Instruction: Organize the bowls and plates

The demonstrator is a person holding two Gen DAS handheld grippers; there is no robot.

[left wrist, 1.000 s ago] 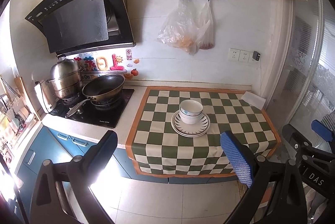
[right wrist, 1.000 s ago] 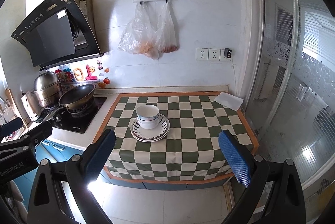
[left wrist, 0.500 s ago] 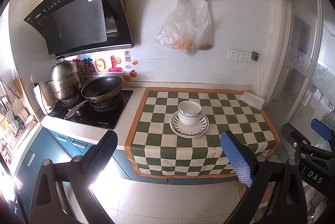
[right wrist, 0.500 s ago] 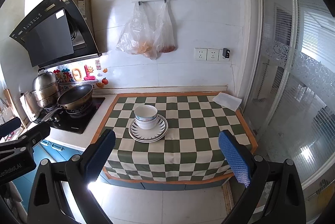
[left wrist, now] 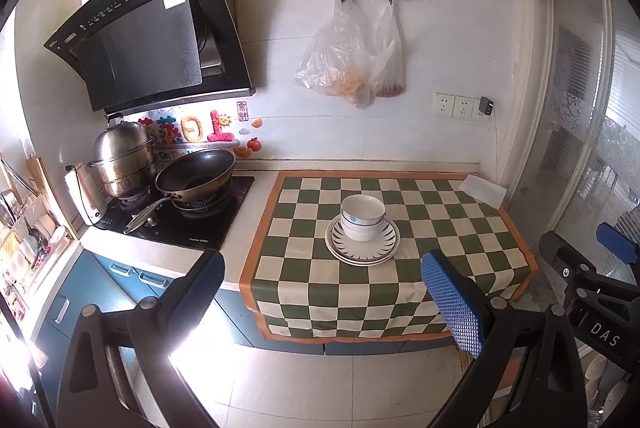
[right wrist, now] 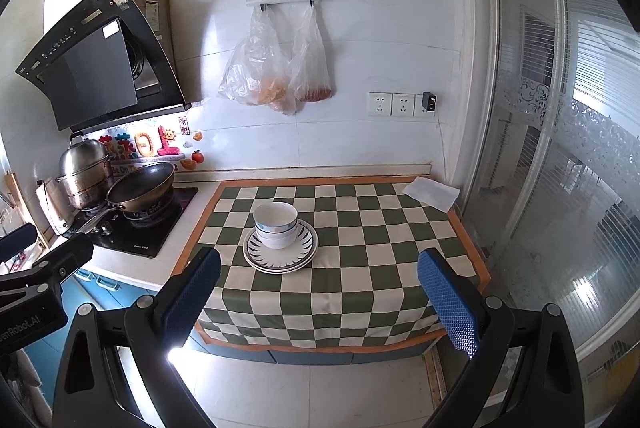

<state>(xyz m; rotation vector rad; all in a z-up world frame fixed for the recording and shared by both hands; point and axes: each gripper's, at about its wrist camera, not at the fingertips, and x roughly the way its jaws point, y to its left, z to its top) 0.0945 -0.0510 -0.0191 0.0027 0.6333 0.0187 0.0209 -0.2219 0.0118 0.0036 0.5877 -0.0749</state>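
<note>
Stacked white bowls [left wrist: 362, 218] [right wrist: 276, 224] sit on a stack of white plates with a dark spiked rim pattern [left wrist: 380, 248] [right wrist: 306, 252], in the middle of a green-and-white checked cloth [left wrist: 440, 228] [right wrist: 380, 228] on the counter. My left gripper [left wrist: 324, 298] is open and empty, held out over the floor in front of the counter. My right gripper [right wrist: 320, 298] is also open and empty, likewise back from the counter edge. Each gripper shows at the edge of the other's view.
A stove [left wrist: 192, 216] with a wok [left wrist: 196, 175] and a steel steamer pot [left wrist: 124, 159] stands left of the cloth. A white folded cloth [right wrist: 432, 191] lies at the back right corner. Plastic bags [left wrist: 356, 63] hang on the wall. A glass door [right wrist: 560, 167] is at the right.
Both grippers have drawn slightly back from the counter, so the dishes look a little smaller and farther. The bowls and plates have not moved.
</note>
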